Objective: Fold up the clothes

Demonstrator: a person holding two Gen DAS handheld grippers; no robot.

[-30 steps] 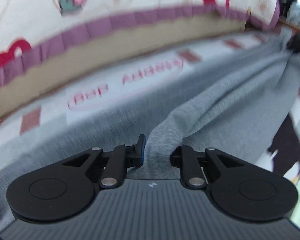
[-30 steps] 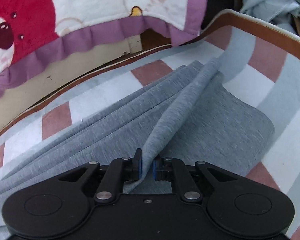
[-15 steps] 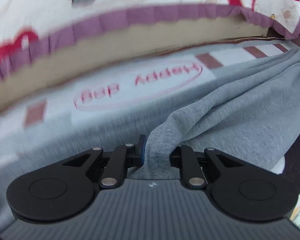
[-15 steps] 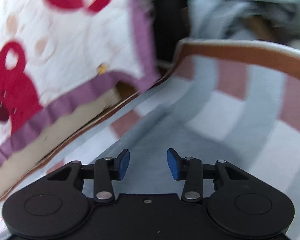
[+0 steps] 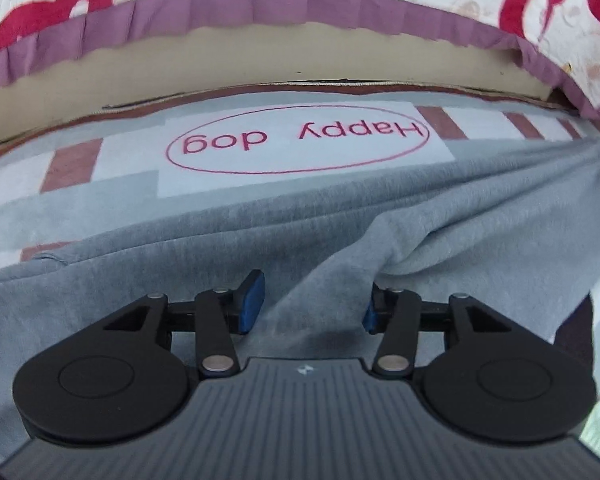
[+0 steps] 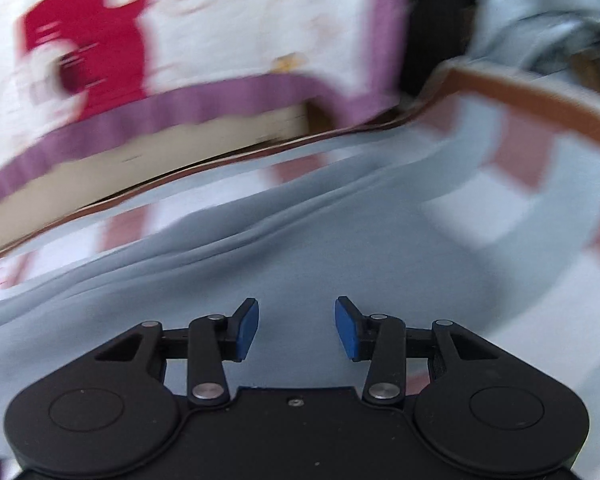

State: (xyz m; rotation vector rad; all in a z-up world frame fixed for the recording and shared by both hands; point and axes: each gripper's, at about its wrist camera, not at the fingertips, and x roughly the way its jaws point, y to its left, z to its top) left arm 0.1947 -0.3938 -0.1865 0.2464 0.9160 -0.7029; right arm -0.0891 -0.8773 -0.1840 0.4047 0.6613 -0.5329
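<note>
Left claw [image 5: 310, 306]: jaws wide, a ridge of grey cloth [image 5: 440, 236] lying loose between them. Right claw [image 6: 296, 330]: wide, empty, over the same cloth. Cloth: spread on striped mat [image 5: 100, 184]. Step: fold laid, released. Next: regrip an edge.

A "Happy dog" checked mat [image 5: 100, 200] lies below a purple-trimmed blanket [image 5: 260, 4].

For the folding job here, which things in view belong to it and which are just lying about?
Belongs to the job:
grey knit garment, spread on the mat
left gripper, jaws open, a fold of cloth between them
right gripper, jaws open

Just lying about:
checked mat printed "Happy dog"
white bear-print quilt with purple frill
pale blue crumpled cloth
</note>
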